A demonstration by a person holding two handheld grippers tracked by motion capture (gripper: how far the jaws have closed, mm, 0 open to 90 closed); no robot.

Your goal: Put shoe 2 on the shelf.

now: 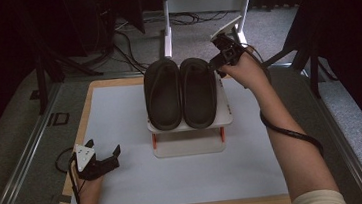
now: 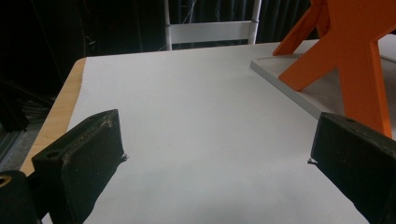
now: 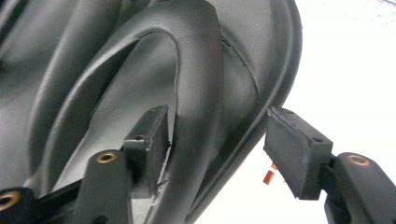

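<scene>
Two black slippers stand side by side on the top shelf (image 1: pixel 226 113) of a small white rack with orange legs. They are the left slipper (image 1: pixel 162 94) and the right slipper (image 1: pixel 199 92). My right gripper (image 1: pixel 216 67) reaches the far right end of the right slipper. In the right gripper view its jaws (image 3: pixel 219 129) stand open around that slipper's strap (image 3: pixel 196 70) and sole edge, and the right pad is clear of the sole. My left gripper (image 1: pixel 104 146) rests low over the white sheet at the near left, open and with nothing between its jaws (image 2: pixel 217 149).
A white sheet (image 1: pixel 120 118) covers the wooden tabletop. The rack's orange leg (image 2: pixel 355 60) and white base (image 2: pixel 289 88) stand ahead and to the right of my left gripper. A white frame (image 1: pixel 205 4) and cables lie on the floor beyond the table's far edge.
</scene>
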